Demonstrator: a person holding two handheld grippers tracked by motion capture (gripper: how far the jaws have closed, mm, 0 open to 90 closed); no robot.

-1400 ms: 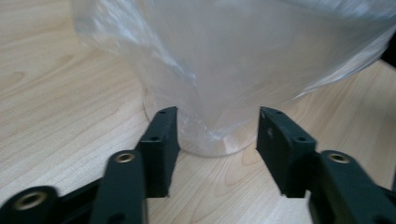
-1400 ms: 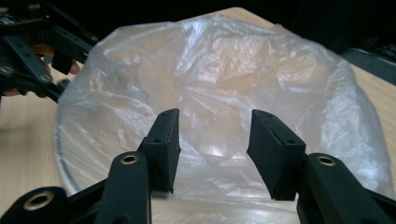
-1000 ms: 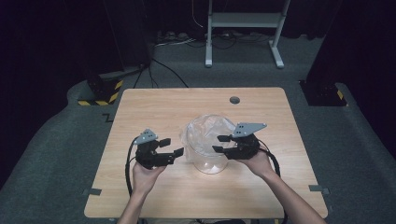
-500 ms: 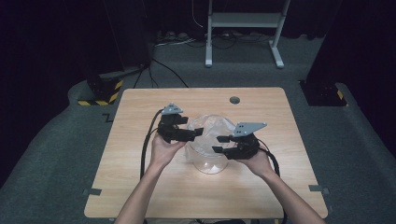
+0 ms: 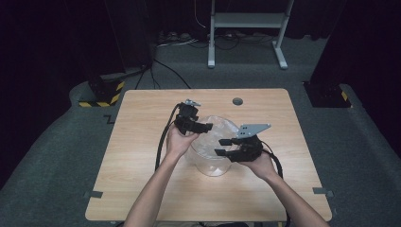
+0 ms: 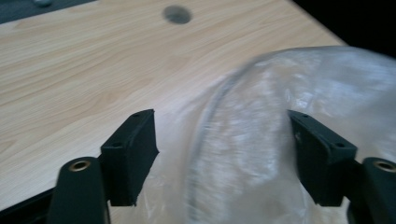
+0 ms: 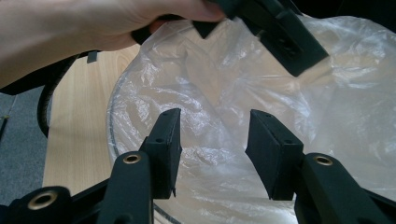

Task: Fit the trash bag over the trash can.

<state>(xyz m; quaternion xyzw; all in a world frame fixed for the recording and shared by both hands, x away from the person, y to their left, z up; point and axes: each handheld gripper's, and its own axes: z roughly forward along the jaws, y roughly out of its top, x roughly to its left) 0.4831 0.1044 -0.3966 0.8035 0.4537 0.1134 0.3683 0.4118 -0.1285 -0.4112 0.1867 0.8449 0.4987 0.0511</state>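
Dark floor is lying all around the wooden table (image 5: 142, 189). At its middle a clear round bowl (image 5: 210, 166) is sitting with a thin plastic bag (image 5: 213, 137) puffing out of it. Left gripper (image 6: 223, 140) is reaching over the bag's far edge; its jaws are apart and have just been closing a little, with the bag between them. Right gripper (image 7: 213, 142) is hanging over the near side, jaws apart, not pinching the bag.

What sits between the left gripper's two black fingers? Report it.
In the left gripper view, the clear plastic bag, draped over the round transparent container's rim, lies between the left gripper fingers; contact is unclear.
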